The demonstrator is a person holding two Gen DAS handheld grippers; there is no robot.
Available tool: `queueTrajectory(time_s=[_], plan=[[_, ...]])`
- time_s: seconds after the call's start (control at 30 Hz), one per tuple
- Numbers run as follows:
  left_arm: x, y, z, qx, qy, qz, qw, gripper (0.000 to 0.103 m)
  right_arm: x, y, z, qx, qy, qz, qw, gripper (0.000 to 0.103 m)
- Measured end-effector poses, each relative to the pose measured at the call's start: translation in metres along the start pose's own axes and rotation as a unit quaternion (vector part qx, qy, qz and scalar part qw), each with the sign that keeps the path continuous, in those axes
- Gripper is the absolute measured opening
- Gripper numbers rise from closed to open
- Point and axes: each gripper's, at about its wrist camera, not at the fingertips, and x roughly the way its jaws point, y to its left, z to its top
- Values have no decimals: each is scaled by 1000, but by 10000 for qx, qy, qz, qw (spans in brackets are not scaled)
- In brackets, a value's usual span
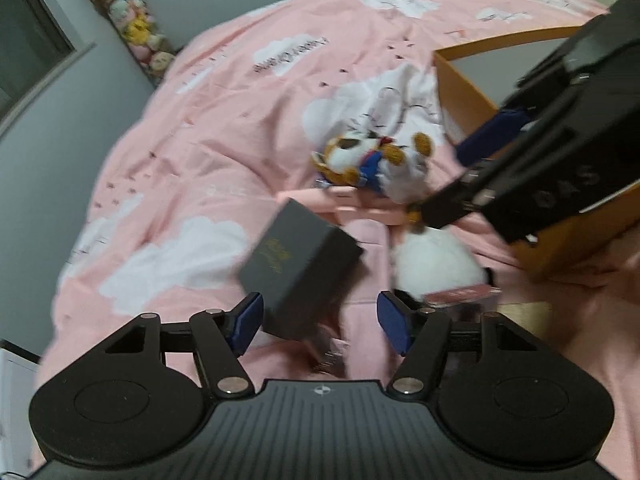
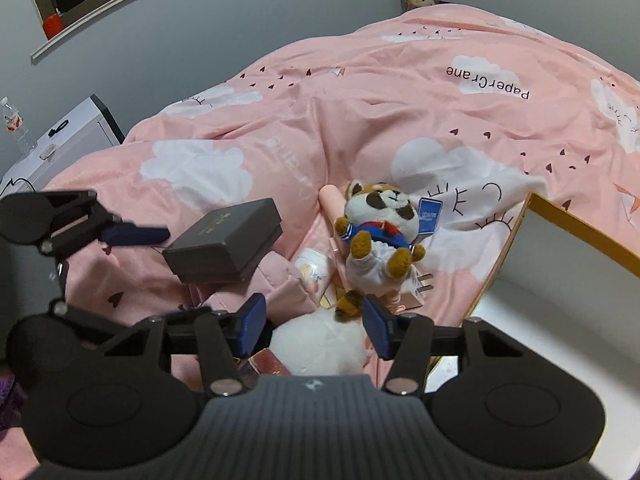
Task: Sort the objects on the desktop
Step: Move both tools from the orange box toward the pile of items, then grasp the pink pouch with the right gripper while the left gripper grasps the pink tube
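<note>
Two grippers are present, both over a pink bedcover (image 2: 360,120). Left gripper (image 1: 320,322): jaws wide, nothing pressed; one dark grey box (image 1: 298,266) lies just ahead, its near end between the blue pads without visible contact. Right gripper (image 2: 314,326): jaws moderately apart, nothing clamped; one white fluffy item (image 2: 320,344) sits between and below the pads.

Counted on the bedcover: one dark grey box; one raccoon plush (image 2: 380,240) in a blue sailor top, lying on its back on a pink flat item (image 1: 360,210); one white fluffy item; one open orange-walled box (image 2: 580,236) at the right edge.

Right wrist view only: a white plug adapter (image 2: 416,286) beside the plush, a blue tag (image 2: 430,216), a white cabinet (image 2: 60,140) bearing one bottle (image 2: 14,124). Left wrist view only: a wall-hung column of small plush toys (image 1: 124,20); this view is motion-blurred.
</note>
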Motion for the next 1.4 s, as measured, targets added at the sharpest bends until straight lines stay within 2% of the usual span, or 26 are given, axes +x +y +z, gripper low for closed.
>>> queueTrajectory(time_s=[0.17, 0.3, 0.5, 0.57, 0.73, 0.87, 1.0, 1.1, 1.2, 1.4], plan=[[5, 1, 0, -127, -75, 143, 9998, 74, 8, -1, 1, 26, 94, 43, 9999, 51], [16, 0, 0, 179, 68, 435, 9989, 74, 6, -2, 1, -53, 72, -59, 9999, 51], [21, 9, 5, 78, -165, 554, 9983, 73, 5, -3, 1, -32, 91, -112, 9999, 51], [21, 12, 8, -1, -236, 514, 9984, 61, 7, -2, 0, -59, 120, -90, 9999, 51], [19, 23, 18, -250, -393, 496, 9977, 54, 12, 4, 2, -132, 195, -5, 9997, 51], [17, 33, 19, -505, -330, 323, 9977, 53, 18, 7, 6, -136, 234, 165, 9995, 50], [18, 44, 16, -799, -242, 124, 9964, 53, 31, 5, 15, 214, 398, 520, 9976, 50], [24, 59, 17, -1197, -164, 44, 9927, 45, 44, 5, 19, 531, 574, 735, 9942, 50], [27, 69, 20, -1297, -201, 123, 9913, 44, 52, 8, 21, 663, 661, 768, 9926, 50], [24, 76, 21, -1382, -118, -101, 9903, 43, 67, 9, 23, 953, 842, 704, 9894, 52]])
